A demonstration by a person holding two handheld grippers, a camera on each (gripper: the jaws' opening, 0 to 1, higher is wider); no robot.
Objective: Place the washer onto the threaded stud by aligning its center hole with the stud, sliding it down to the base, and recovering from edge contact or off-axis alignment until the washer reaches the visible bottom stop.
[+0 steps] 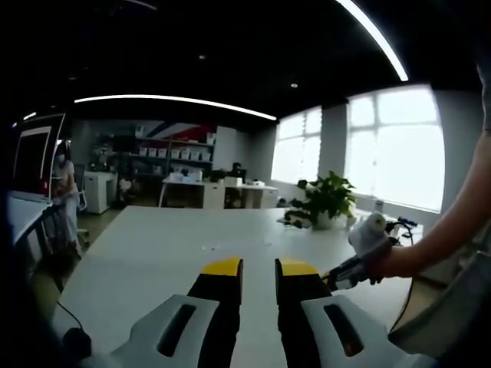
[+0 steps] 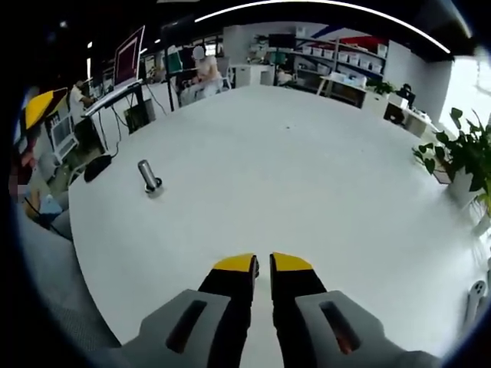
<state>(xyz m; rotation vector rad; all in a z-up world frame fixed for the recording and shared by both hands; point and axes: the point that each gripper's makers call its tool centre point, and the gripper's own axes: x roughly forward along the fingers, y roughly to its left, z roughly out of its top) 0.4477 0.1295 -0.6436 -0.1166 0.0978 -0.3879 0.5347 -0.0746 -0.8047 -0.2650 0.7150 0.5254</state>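
1. Starting at the left gripper (image 1: 259, 268), its jaws stood a narrow gap apart with nothing between the yellow tips; I judged it idle, hanging above the table (image 1: 153, 238) with no part to steady yet.
2. The right gripper (image 2: 263, 264) showed the same stance in its own view: jaws nearly together, a thin slit between the tips, no washer caught there. That fitted a moment when the washer had not been picked up.
3. Ahead of the right jaws and well off to their left stood the stud (image 2: 147, 175), upright on a small round base, on bare tabletop. Keeping it upright and in the open left room for a straight drop down its axis.
4. I could not make out a washer on the stud or anywhere on the table; it was too small or hidden to tell.
5. Beyond the left jaws, to their right, a gloved hand (image 1: 370, 245) held the right gripper low, near the table edge, with a potted plant (image 1: 328, 201) farther out.
6. The right gripper view alone gave the stud; the left gripper view alone gave the hand carrying the other tool.
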